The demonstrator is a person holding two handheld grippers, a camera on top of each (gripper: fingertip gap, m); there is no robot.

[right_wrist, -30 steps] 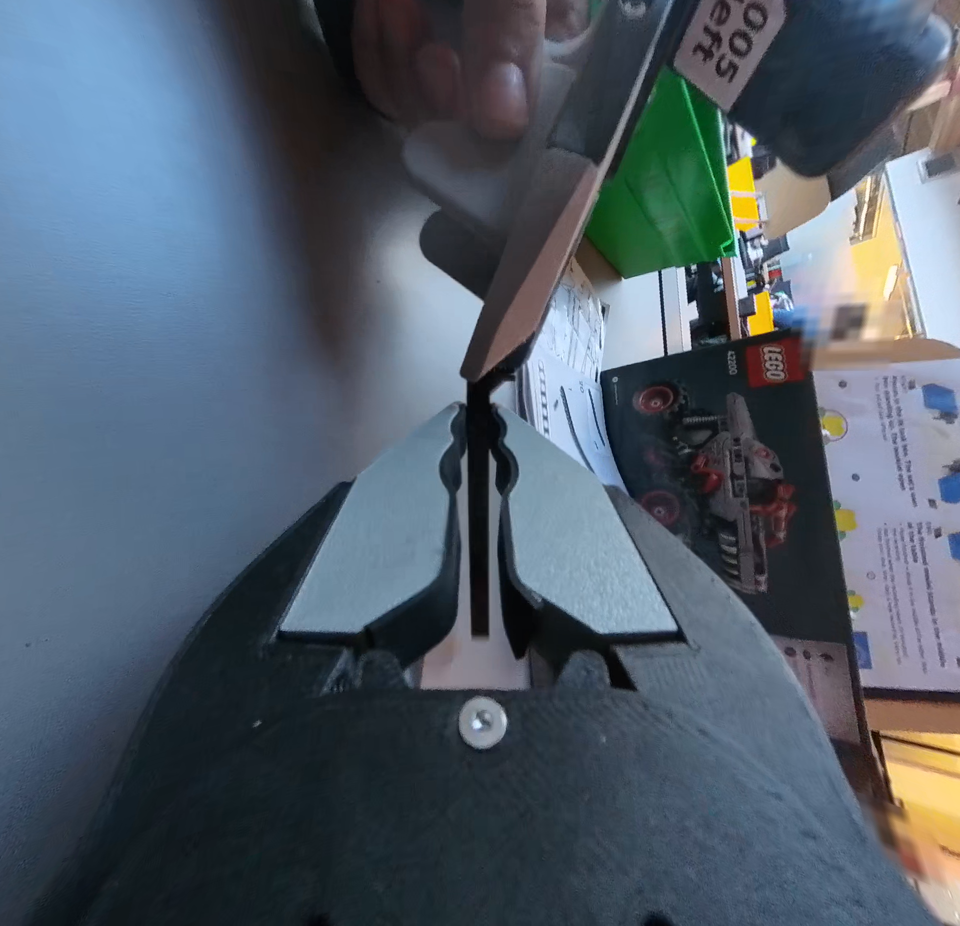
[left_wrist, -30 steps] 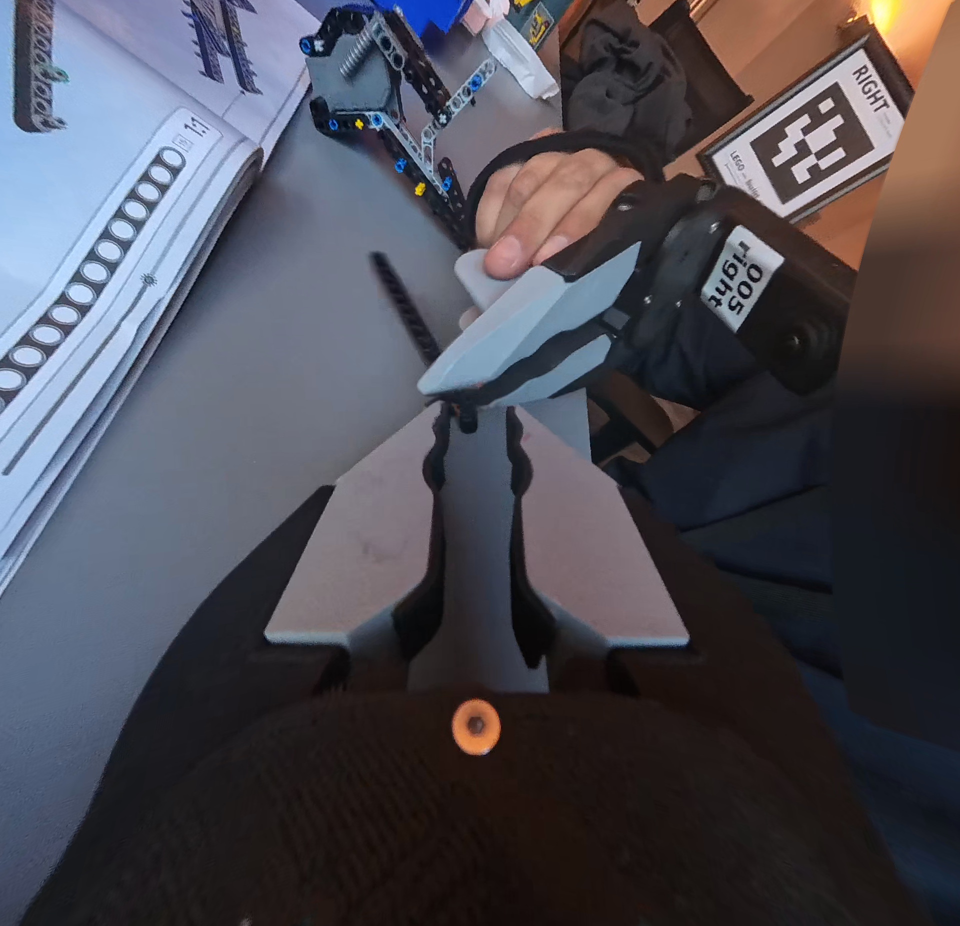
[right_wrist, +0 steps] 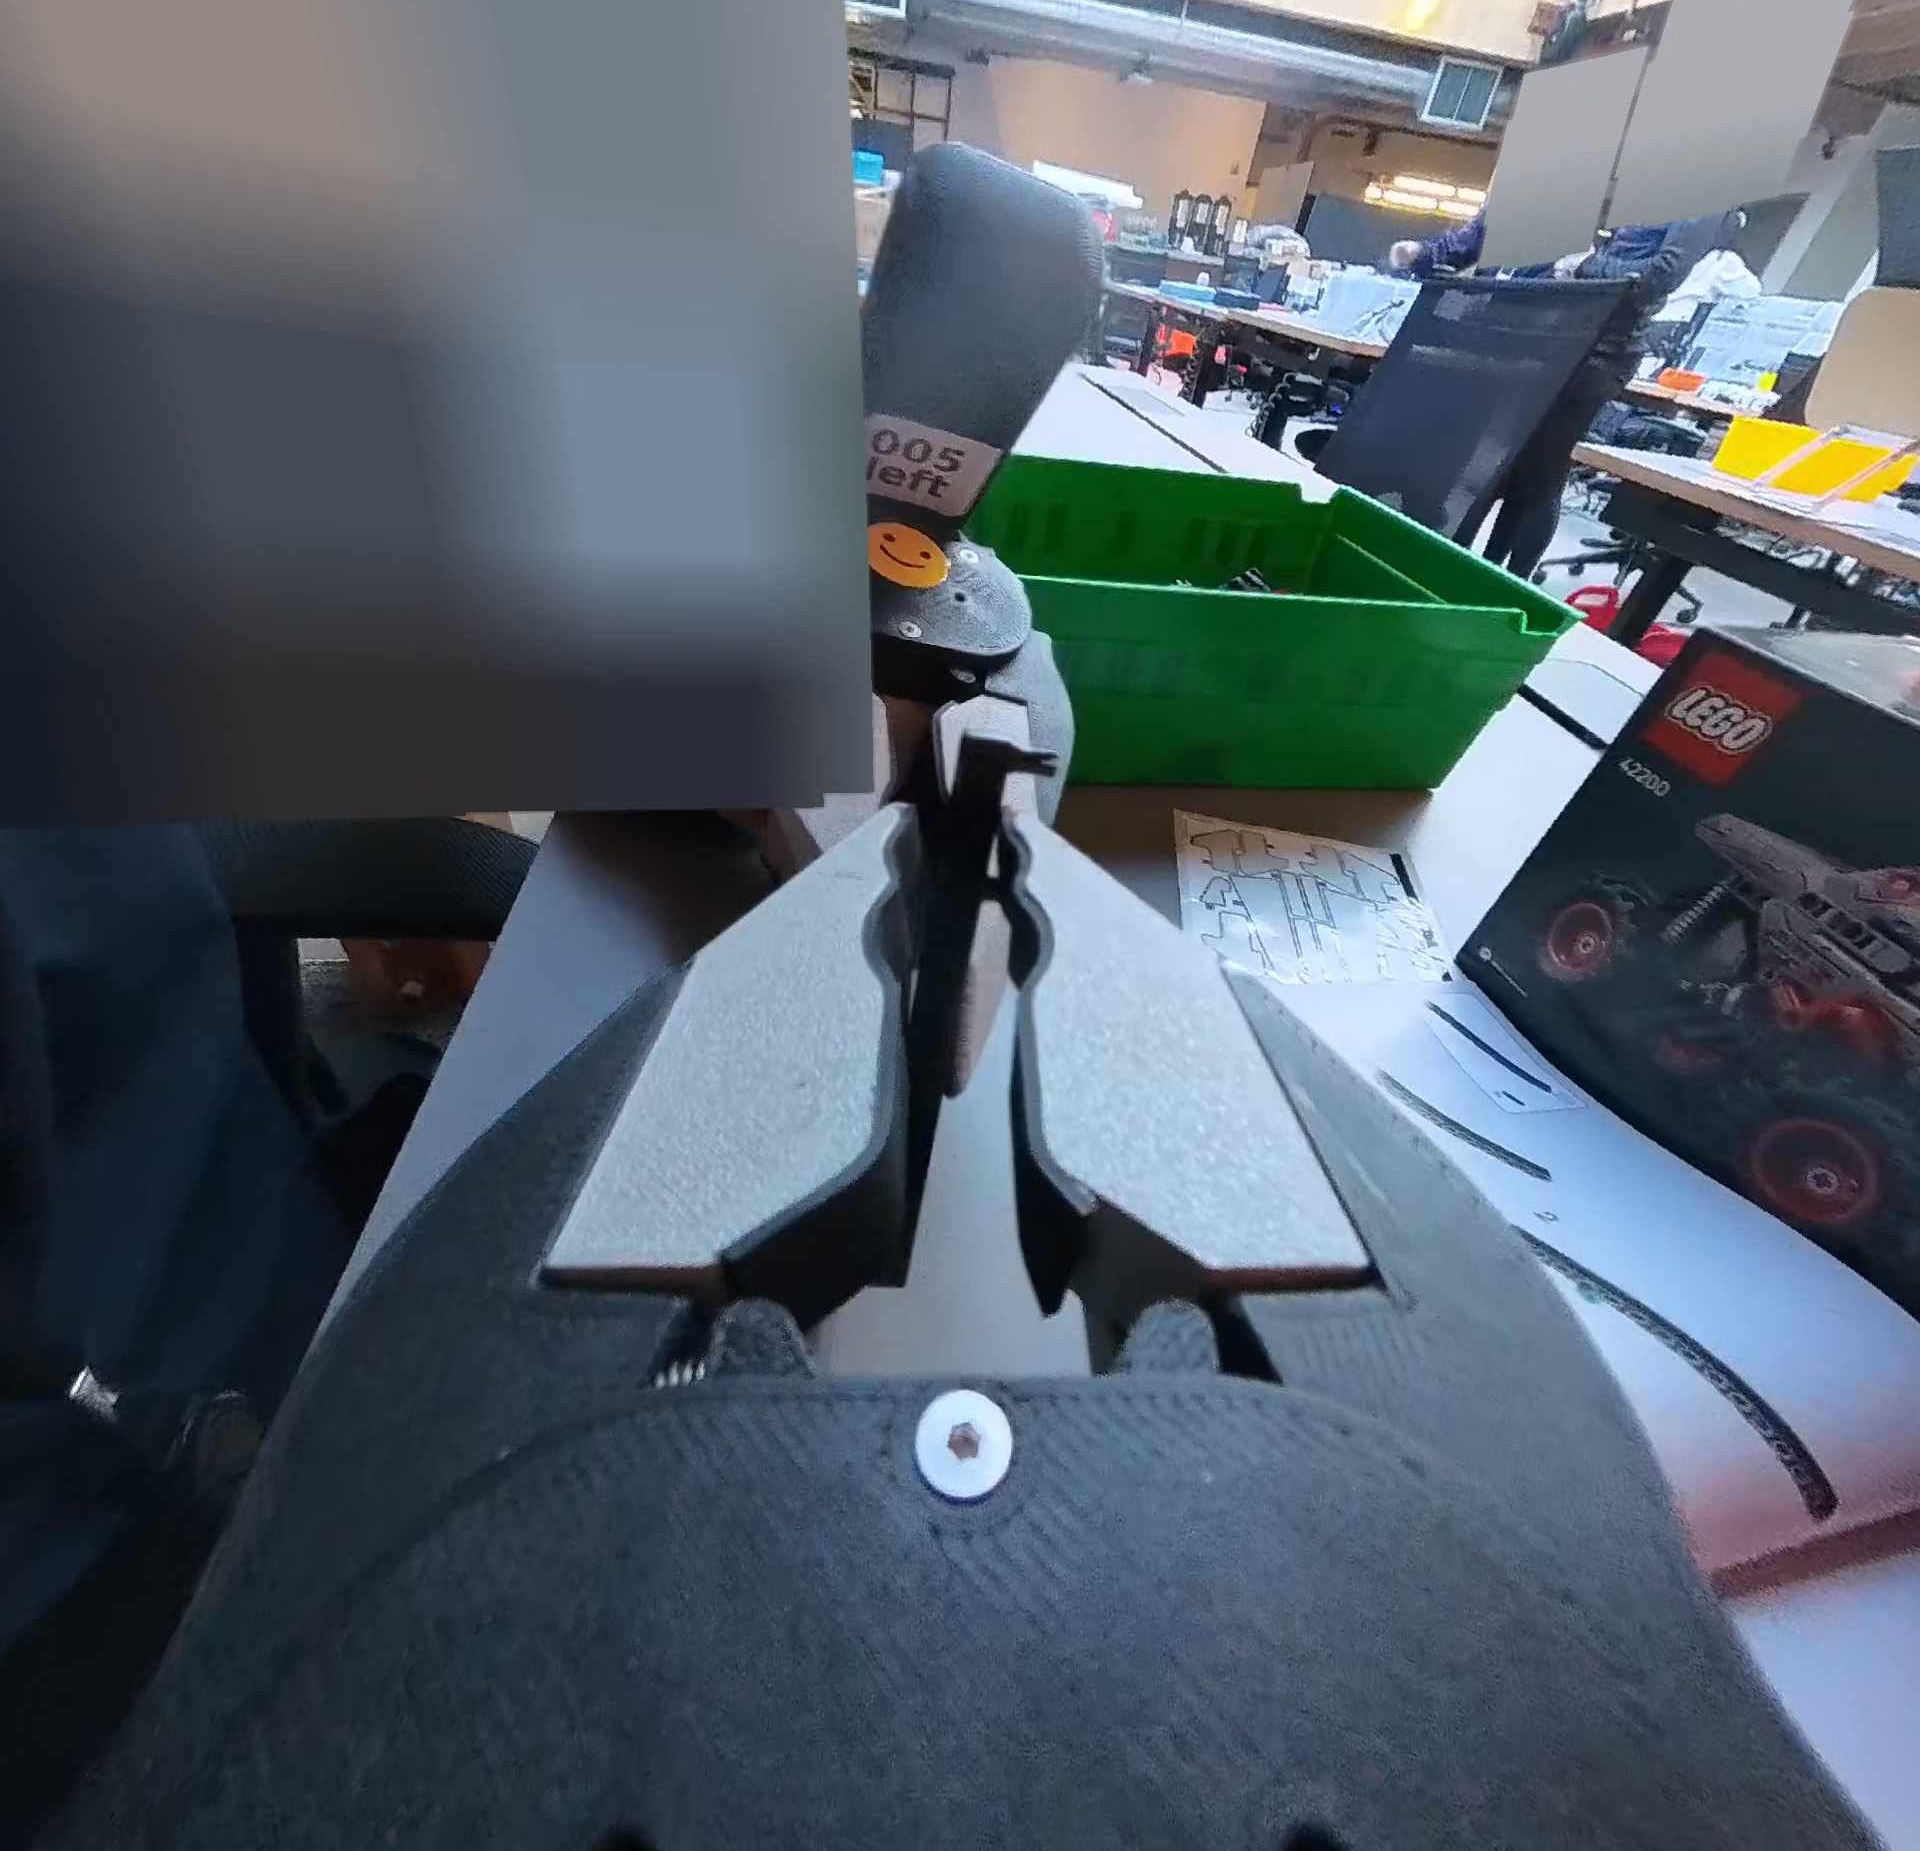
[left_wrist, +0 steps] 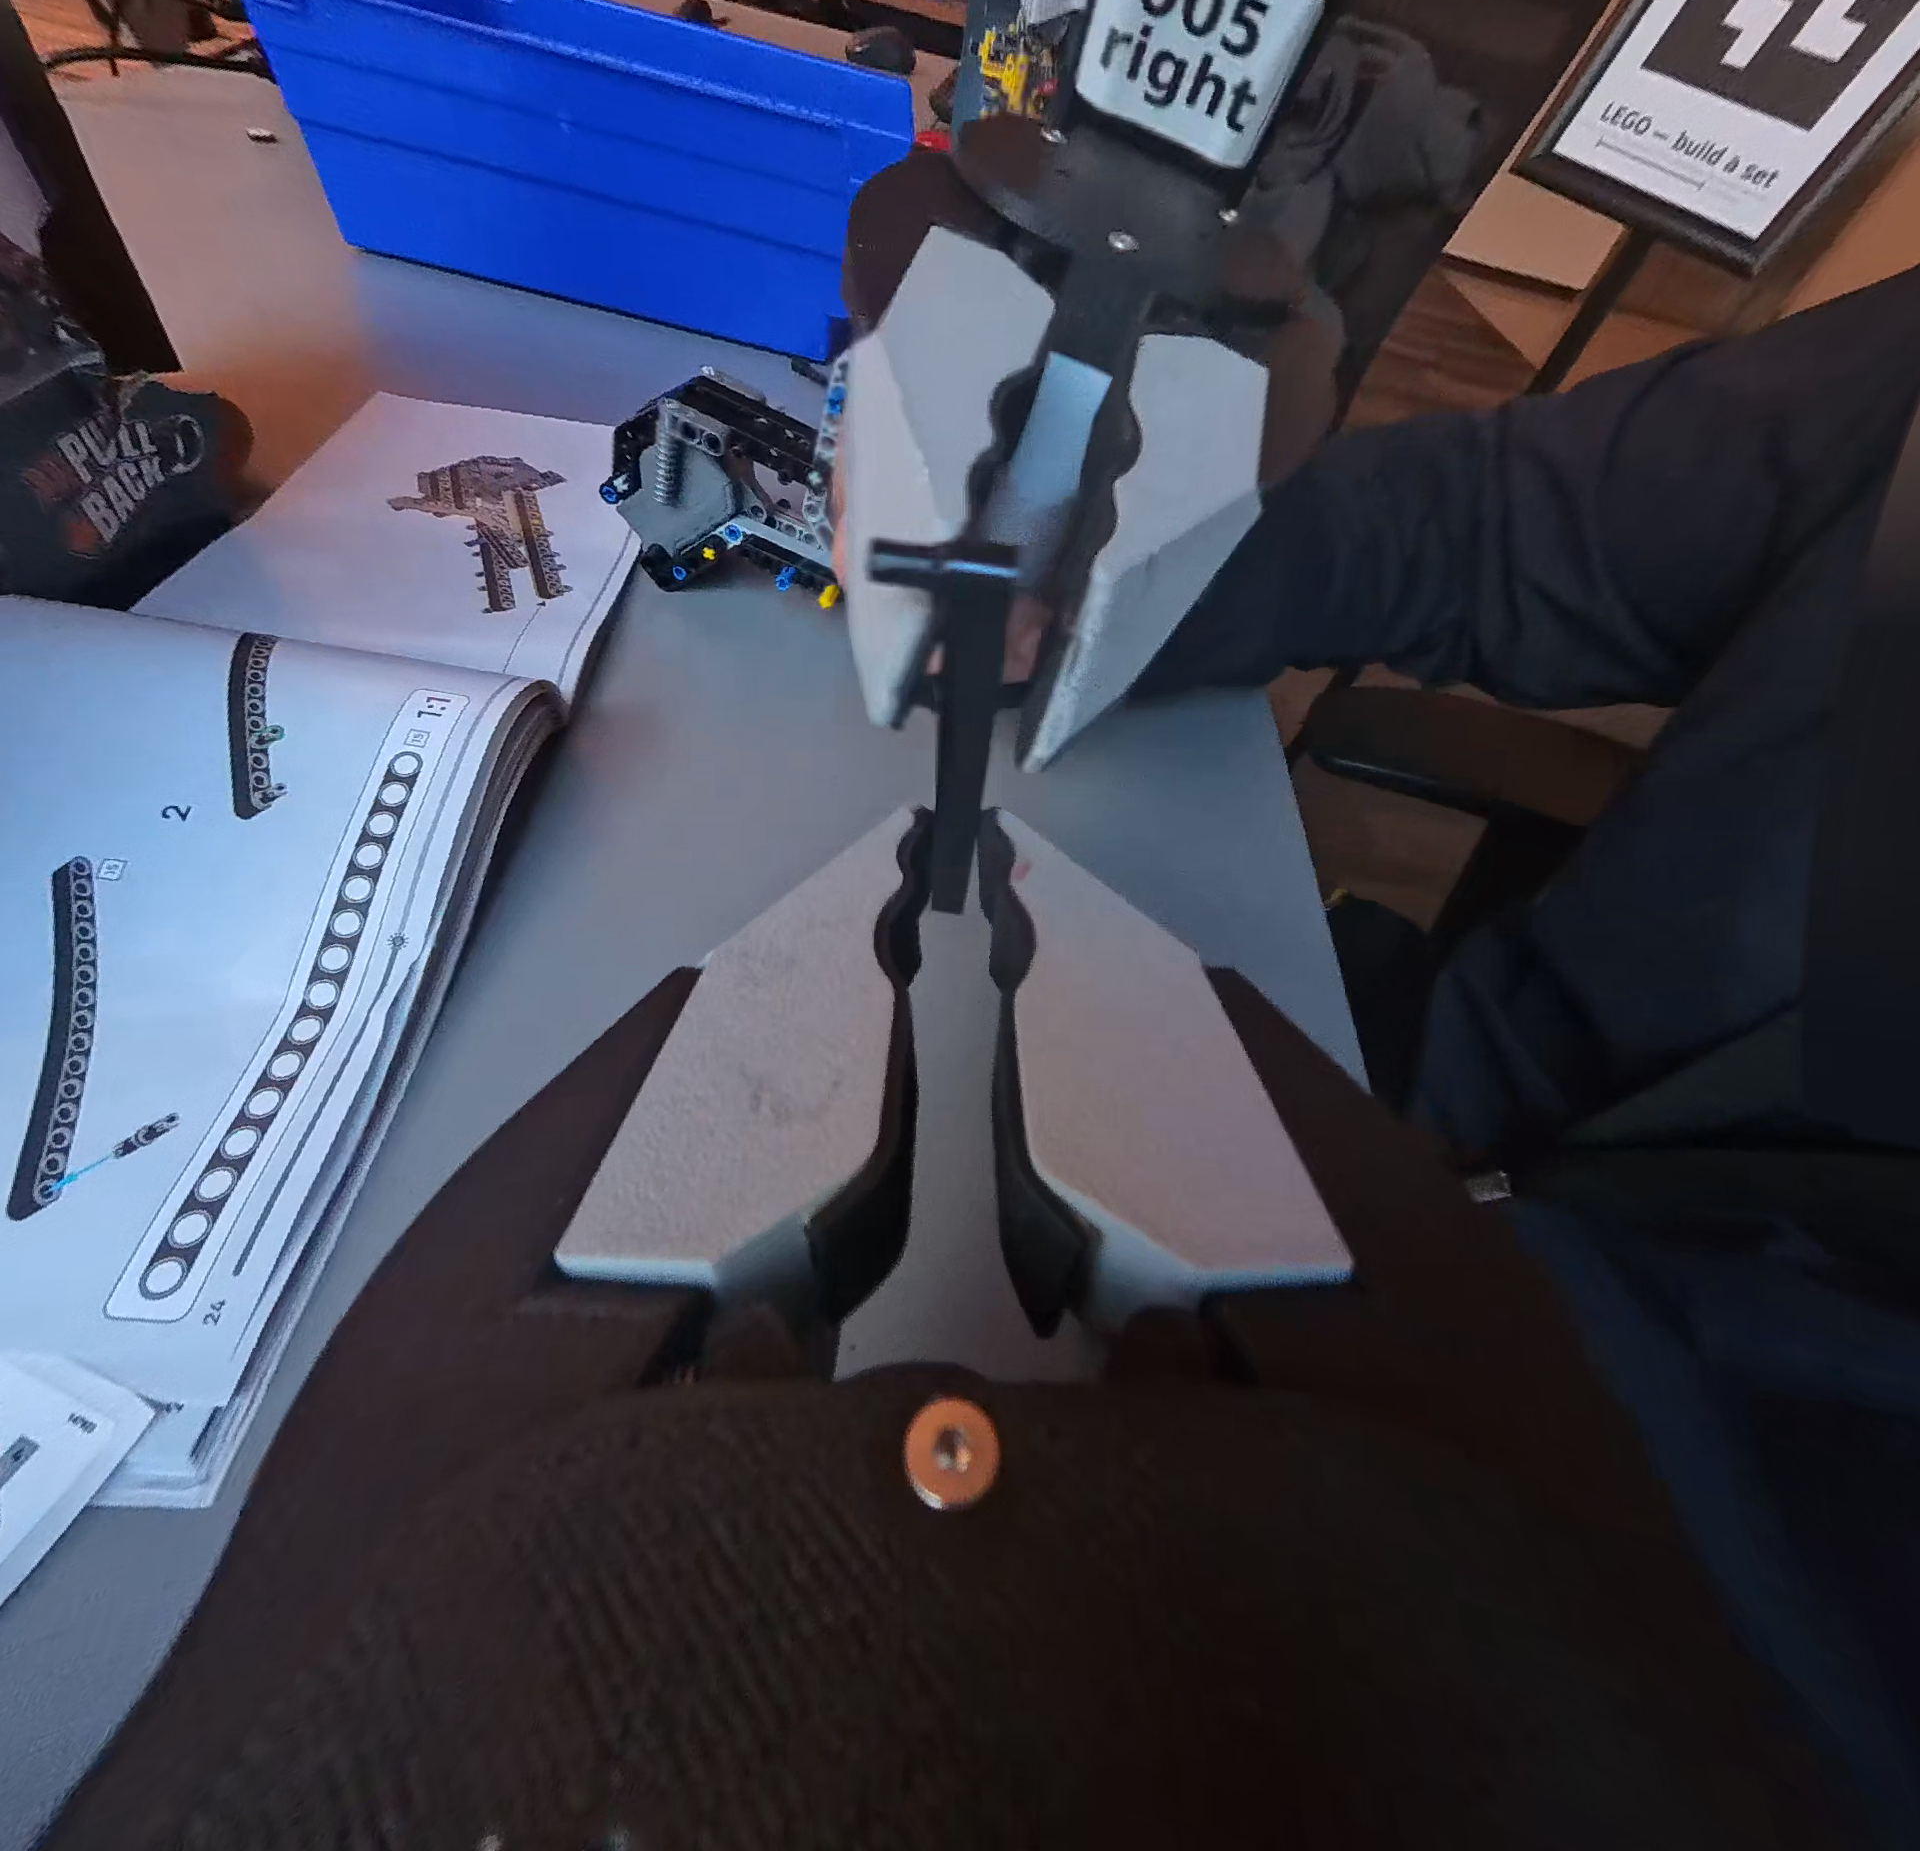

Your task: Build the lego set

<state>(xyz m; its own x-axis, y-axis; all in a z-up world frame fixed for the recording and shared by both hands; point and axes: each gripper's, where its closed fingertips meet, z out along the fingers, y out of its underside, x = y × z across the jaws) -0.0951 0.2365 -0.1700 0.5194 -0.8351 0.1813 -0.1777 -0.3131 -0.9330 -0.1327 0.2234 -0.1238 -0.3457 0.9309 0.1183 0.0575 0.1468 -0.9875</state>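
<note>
Your left gripper (left_wrist: 954,827) clamped on black beam (left_wrist: 961,721) end; your right gripper (right_wrist: 961,827) pinches same beam edge-on, tips facing. Half-built chassis (left_wrist: 727,492) beside open manual (left_wrist: 312,866).

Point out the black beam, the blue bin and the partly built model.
black beam (left_wrist: 961,752): left wrist view, mid-length of its shaft.
blue bin (left_wrist: 582,160): left wrist view, its front wall.
partly built model (left_wrist: 717,492): left wrist view, its grey centre.
</note>
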